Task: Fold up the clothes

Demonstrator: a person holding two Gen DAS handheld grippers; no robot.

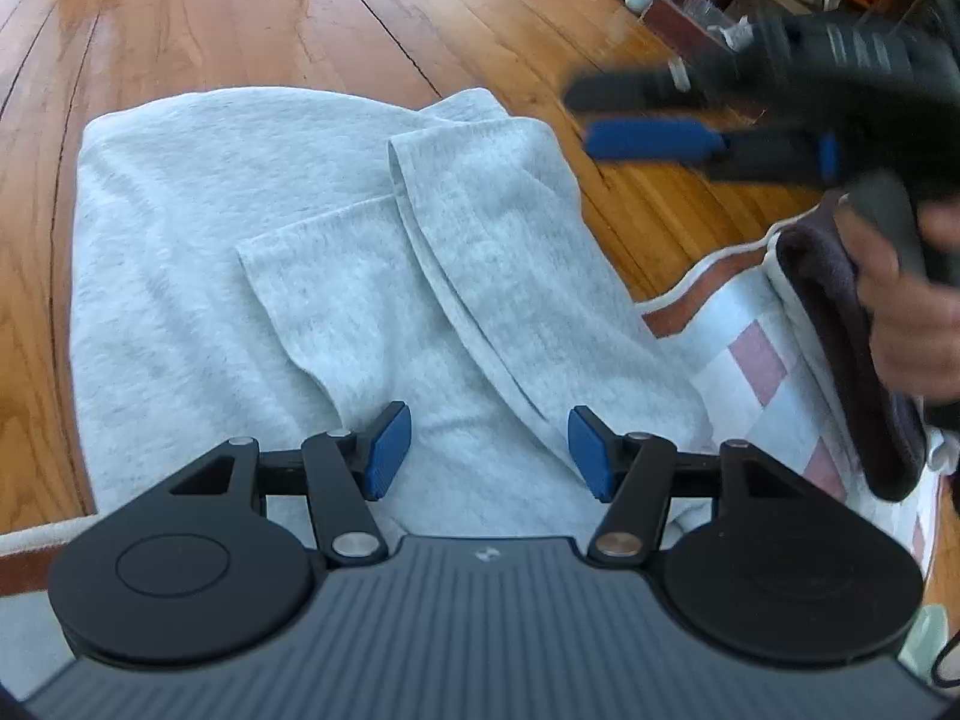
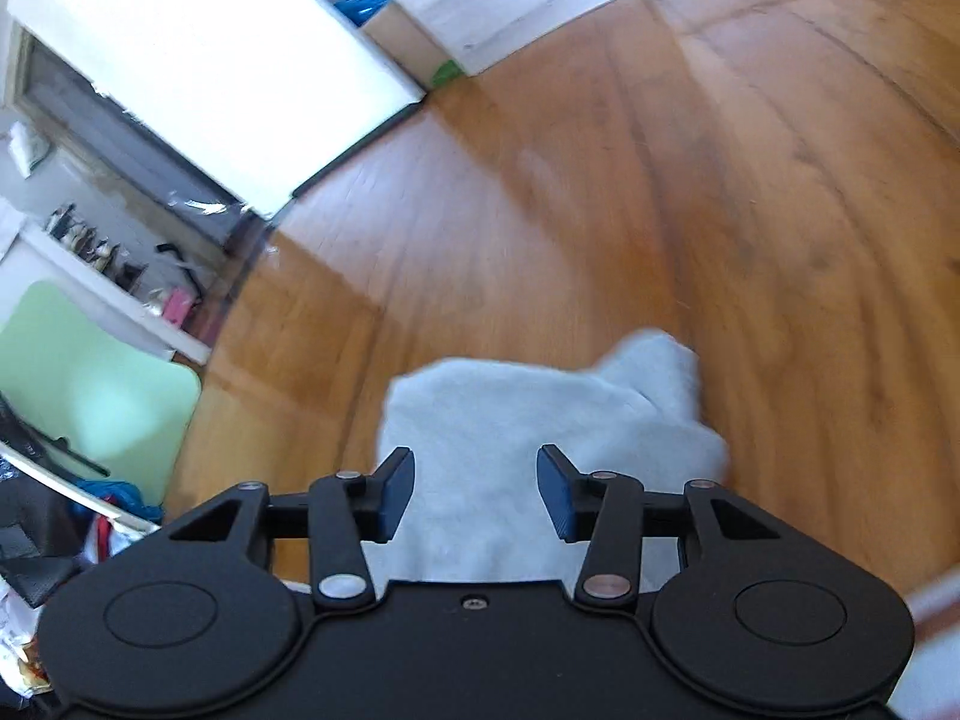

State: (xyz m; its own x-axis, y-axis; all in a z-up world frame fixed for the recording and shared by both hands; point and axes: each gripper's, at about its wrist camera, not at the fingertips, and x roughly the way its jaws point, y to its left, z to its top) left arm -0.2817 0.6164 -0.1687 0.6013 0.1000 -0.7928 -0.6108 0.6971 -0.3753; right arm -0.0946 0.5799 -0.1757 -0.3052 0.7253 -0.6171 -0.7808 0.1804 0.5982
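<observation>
Garment: pale grey T-shirt (image 1: 336, 252) lying on the wooden floor (image 1: 210, 18), near edge overlapping a checked mat (image 1: 750, 354).
Left gripper (image 1: 489, 450): jaws apart, empty — hovering above the cloth.
Right gripper (image 2: 475, 492): jaws apart, nothing held.
Handling: soft, light, limp — likely sags; pinch at a hem or sleeve edge.
</observation>
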